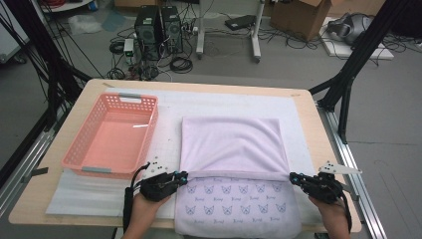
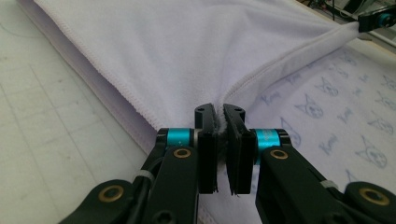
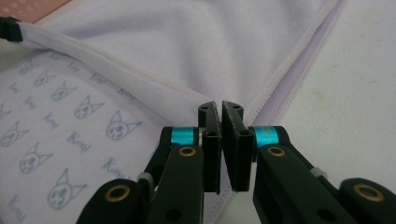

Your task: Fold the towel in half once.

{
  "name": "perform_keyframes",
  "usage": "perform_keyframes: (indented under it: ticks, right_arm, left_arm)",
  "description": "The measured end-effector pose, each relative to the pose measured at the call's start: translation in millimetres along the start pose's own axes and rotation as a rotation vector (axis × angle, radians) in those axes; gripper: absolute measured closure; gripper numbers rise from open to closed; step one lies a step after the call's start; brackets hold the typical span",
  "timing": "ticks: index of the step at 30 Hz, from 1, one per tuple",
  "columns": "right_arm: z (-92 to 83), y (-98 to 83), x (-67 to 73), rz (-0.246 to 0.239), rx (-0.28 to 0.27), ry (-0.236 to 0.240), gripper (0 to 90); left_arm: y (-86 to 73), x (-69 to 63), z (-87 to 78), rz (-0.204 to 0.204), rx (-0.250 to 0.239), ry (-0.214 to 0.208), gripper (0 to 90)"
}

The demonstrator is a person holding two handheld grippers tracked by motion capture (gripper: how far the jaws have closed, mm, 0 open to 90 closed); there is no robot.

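Towel (image 1: 234,144) folded edge pinched by left hand-held gripper (image 1: 185,176) and right hand-held gripper (image 1: 293,177); basket (image 1: 74,149) beside left.

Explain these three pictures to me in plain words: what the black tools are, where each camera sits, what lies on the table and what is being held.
A person stands at a table and works with two hand-held tools, each with two black fingers that pinch like tongs. The wide picture comes from a camera above, looking down on the table. The left gripper and the right gripper sit near the bottom of it. The other two pictures come from small cameras riding on each tool, looking along its fingers.

On the table lie a white mat, a pink basket and a lilac cloth printed with cat faces, partly folded over. Each tool is shut on one end of the cloth's folded-over edge.
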State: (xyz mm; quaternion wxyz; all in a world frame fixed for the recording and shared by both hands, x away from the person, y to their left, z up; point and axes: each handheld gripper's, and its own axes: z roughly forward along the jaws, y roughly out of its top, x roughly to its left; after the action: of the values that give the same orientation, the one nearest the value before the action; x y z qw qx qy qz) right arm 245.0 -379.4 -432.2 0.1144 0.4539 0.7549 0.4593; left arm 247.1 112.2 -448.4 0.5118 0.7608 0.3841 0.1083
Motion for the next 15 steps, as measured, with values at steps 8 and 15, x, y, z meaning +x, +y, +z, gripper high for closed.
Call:
perform_keyframes:
  ticks: [8, 15]
  right_arm:
    - [-12.1, -5.6, 4.0, -0.009, -0.027, 0.002, 86.4]
    - [-29.6, -14.6, 9.2, -0.01, -0.033, 0.03, 86.5]
  left_arm:
    - [-0.7, -7.9, -10.0, 0.016, -0.041, -0.016, 84.0]
    - [-6.5, -18.9, -26.7, 0.019, -0.051, -0.049, 84.1]
